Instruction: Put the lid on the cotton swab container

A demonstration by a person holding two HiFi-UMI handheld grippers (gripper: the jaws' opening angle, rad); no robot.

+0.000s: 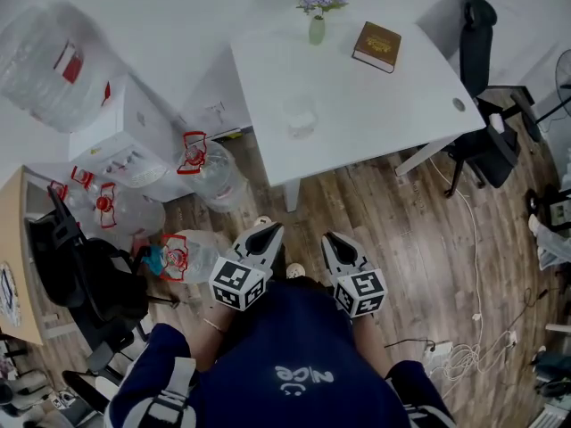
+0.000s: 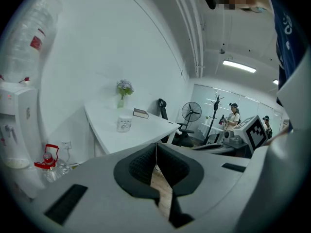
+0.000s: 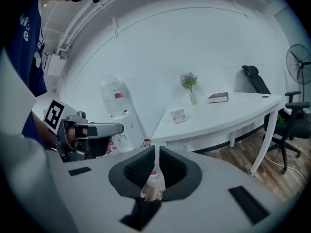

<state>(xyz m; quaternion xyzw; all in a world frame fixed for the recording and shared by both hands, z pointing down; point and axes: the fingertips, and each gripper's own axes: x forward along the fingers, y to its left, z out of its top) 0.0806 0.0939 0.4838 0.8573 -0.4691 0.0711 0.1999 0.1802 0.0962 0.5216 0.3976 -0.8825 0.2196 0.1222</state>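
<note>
Close against our body, the left tool (image 1: 266, 234) and the right tool (image 1: 337, 244) hang side by side over the wood floor (image 1: 401, 212), noses pointing ahead and a little down. Each is narrow: the left tool's pads meet along a thin seam, the right tool's pads stand all but together, and neither has anything between them. We judge they are carried this way, low, tucked in and empty, because we stand well short of the work and nothing is in reach to grasp. Just to our left, on the floor, lie several clear water jugs (image 1: 214, 173) with red caps, and beyond them stands a white water dispenser (image 1: 125, 125). These crowd the left side, so the easier line forward runs straight ahead toward the near corner of the white desk (image 1: 384, 105) and its leg (image 1: 292, 194). On that desk, near its middle and well apart from everything else, stands the cotton swab container (image 1: 301, 114), a small translucent tub; we cannot tell whether its lid is on it or lying nearby. Farther back on the desk are a vase of flowers (image 1: 318, 25) and a brown book (image 1: 376, 46). At the desk's far right stands a black office chair (image 1: 480, 56), and white cables (image 1: 464, 357) trail over the floor on our right.
</note>
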